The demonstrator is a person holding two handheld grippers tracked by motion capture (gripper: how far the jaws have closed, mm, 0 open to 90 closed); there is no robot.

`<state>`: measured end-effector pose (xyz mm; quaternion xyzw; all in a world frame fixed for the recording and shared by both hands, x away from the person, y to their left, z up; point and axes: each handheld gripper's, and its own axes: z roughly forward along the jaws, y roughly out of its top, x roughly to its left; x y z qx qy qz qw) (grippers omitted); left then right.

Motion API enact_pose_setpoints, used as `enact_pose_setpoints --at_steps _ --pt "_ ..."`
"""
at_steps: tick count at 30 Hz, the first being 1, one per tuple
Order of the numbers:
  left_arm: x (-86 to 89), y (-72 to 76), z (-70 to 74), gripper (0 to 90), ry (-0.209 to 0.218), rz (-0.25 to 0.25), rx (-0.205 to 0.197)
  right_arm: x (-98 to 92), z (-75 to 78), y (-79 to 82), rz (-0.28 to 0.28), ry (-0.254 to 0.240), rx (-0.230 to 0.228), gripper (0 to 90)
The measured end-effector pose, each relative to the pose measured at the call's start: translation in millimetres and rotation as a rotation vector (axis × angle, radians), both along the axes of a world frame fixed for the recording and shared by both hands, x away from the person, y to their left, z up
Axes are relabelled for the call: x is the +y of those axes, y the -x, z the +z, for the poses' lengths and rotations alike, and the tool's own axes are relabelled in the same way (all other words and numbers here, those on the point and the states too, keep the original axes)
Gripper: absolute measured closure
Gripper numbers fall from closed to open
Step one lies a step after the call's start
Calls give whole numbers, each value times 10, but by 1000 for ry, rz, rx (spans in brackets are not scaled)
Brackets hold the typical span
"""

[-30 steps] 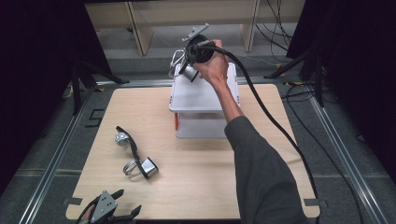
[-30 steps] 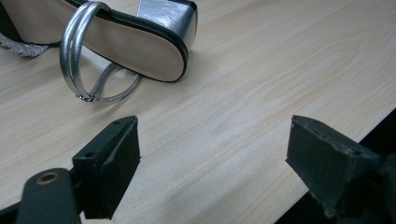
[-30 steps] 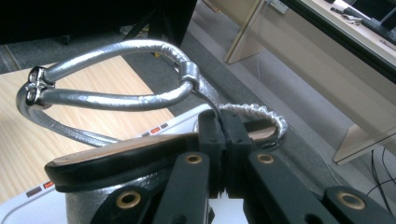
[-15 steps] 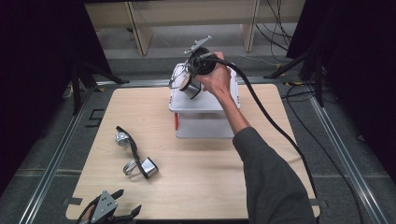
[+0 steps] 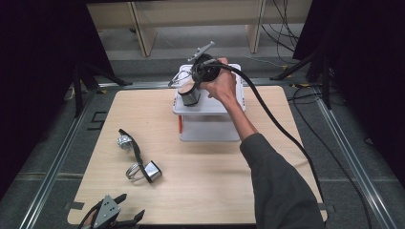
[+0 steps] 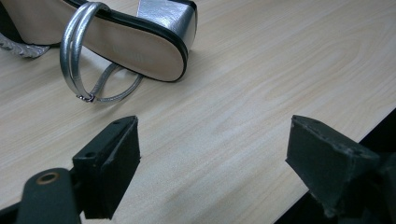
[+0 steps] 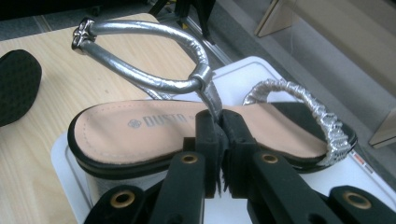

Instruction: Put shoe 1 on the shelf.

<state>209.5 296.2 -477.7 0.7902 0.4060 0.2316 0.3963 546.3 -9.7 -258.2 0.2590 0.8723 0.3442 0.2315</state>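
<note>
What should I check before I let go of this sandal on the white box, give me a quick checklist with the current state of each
1. Right gripper grip: jaws shut on the sandal's silver strap. Ok.
2. Held sandal over the white box lid. Ok.
3. Sole resting on the lid or just above it: cannot tell.
4. Sandal within the lid's edges: heel end sits near the left edge. Cannot tell.
5. Left gripper: jaws open, low over the table, apart from the second sandal. Ok.

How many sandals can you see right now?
2. One silver block-heeled sandal lies on its side on the pale wooden table near the left gripper. The other is over the white box, strap pinched by the right gripper.
</note>
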Motion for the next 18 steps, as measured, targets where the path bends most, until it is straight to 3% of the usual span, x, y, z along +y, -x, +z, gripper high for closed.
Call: enact_pose_setpoints --at_steps 3,4,6,7,9,10,15,18 --pt "-2 -2 0 168 -1 -1 2 -102 -33 -21 -14 -8 9 863" --pt "-23 0 -6 169 24 2 -5 -141 -45 -26 -12 -7 13 859" --pt "-4 -3 2 169 -3 -1 0 -211 -71 -36 -14 -9 26 857" --pt "-25 -2 -7 168 29 6 -5 -238 -90 -41 -14 -12 31 858" --pt "-23 -2 -4 168 20 2 -5 -260 -110 -43 -19 -9 33 859" --pt "-23 0 -2 169 17 2 -2 -314 -136 -49 -16 -36 31 856" --pt "-14 -4 -4 168 3 2 0 -381 -147 -61 -18 -57 36 852" --pt "-22 -2 -5 168 27 5 -6 -387 -147 -76 -6 -51 28 850"
